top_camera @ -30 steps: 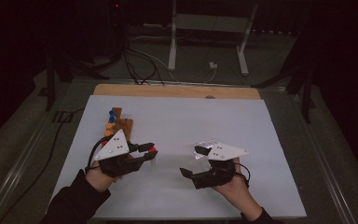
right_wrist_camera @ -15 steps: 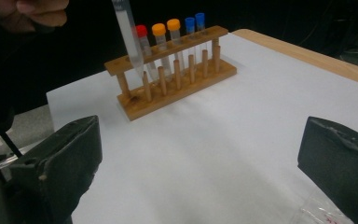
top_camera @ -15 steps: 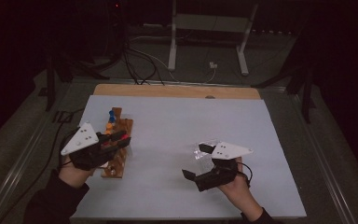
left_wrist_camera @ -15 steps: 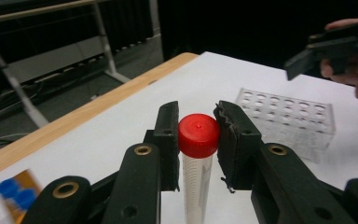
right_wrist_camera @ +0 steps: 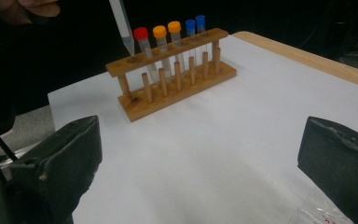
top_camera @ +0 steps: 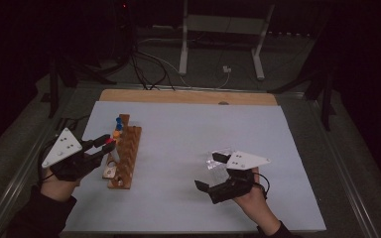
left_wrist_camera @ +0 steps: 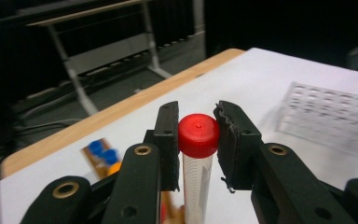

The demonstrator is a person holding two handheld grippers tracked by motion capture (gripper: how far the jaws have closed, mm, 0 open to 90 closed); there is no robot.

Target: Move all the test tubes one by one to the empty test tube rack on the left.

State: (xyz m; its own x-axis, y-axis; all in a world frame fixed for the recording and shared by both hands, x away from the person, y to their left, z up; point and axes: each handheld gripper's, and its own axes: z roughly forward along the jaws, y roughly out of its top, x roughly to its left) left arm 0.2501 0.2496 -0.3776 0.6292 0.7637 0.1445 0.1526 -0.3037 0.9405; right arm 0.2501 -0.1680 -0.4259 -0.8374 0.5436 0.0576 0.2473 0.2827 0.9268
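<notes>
Red-capped tube [left_wrist_camera: 198, 154] clenched upright between left tongs [left_wrist_camera: 198, 140], over wooden rack [top_camera: 125, 154]; right tongs [top_camera: 212, 171] spread, empty.

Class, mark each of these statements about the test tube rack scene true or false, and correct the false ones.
1. The left gripper is shut on a red-capped tube. True.
2. The right gripper holds a blue-capped tube. False: its jaws stand wide open with nothing between them.
3. The wooden rack holds tubes with red, orange and blue caps. True.
4. The rack lies on its side. False: it stands upright on the white table sheet.
5. The rack is nearer the left gripper than the right one. True, as the high view shows.
</notes>
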